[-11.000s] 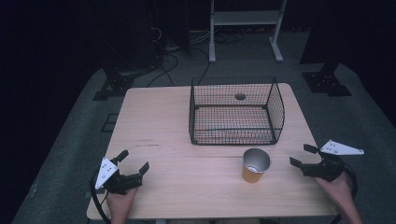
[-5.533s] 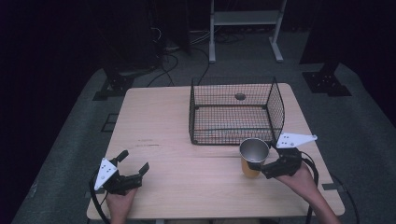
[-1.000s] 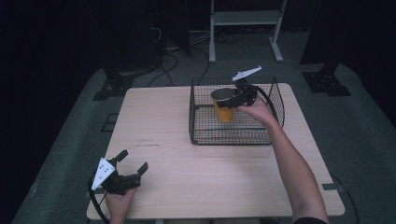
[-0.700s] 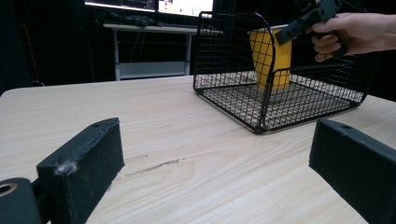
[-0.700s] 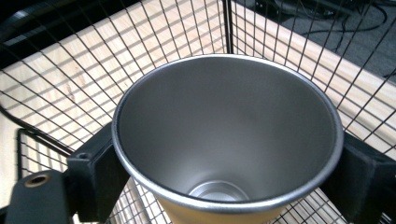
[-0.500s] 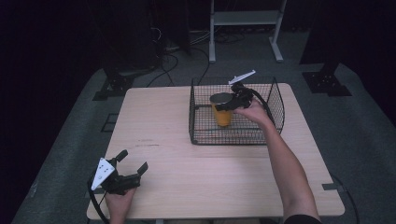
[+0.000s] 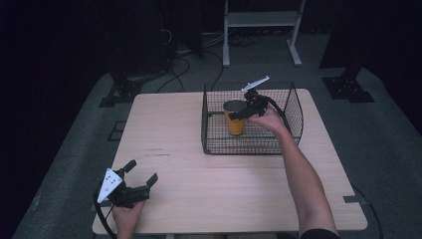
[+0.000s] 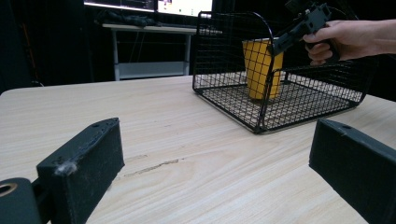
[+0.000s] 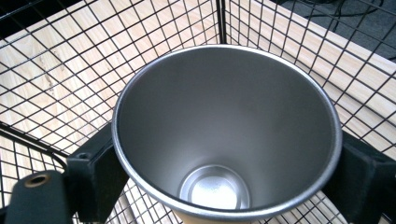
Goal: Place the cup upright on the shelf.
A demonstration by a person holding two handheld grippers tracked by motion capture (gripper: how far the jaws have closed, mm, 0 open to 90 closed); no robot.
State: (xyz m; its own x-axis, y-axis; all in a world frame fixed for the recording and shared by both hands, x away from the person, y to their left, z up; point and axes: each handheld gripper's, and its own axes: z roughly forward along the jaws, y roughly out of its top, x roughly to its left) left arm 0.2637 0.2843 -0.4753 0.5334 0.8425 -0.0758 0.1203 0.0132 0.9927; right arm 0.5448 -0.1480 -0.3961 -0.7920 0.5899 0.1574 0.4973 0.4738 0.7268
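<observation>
My right gripper has its jaws clamped around the yellow cup, standing upright inside the wire basket, upper centre. My left gripper rests lower left on the tabletop, jaws spread wide, empty.

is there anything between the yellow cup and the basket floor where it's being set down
Nothing visible. The right gripper holds the yellow cup upright by its rim inside the wire basket, and the mesh floor under it looks bare; whether the base already touches is unclear.
</observation>
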